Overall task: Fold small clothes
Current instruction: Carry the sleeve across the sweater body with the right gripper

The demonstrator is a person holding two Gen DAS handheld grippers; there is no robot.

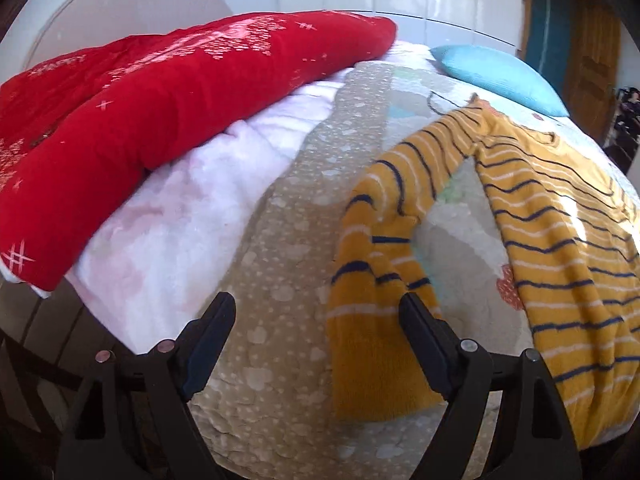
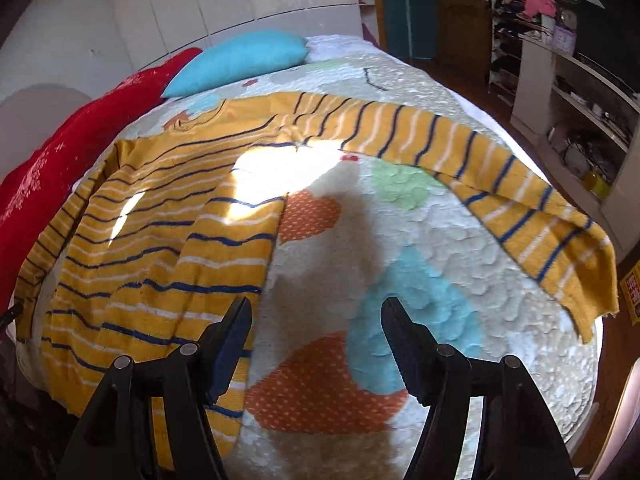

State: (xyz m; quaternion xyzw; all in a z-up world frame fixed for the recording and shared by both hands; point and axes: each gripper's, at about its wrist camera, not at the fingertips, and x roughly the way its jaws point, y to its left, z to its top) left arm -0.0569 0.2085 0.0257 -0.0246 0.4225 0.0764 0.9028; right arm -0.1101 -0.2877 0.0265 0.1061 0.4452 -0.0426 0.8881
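A small yellow sweater with navy and white stripes (image 2: 168, 216) lies spread flat on the patterned quilt (image 2: 360, 240), both sleeves out. In the left wrist view its left sleeve (image 1: 380, 240) runs down toward me and its body (image 1: 560, 240) is at the right. My left gripper (image 1: 318, 312) is open, just above the quilt, its right finger at the sleeve's cuff end. My right gripper (image 2: 316, 316) is open over bare quilt, its left finger at the sweater's right hem edge. The right sleeve (image 2: 520, 200) stretches toward the bed's right edge.
A red folded blanket (image 1: 140, 120) lies on a white fleece (image 1: 192, 208) at the left of the bed. A blue pillow (image 2: 240, 60) sits at the head. White wardrobe doors stand behind. Shelves with clutter (image 2: 580, 120) stand right of the bed.
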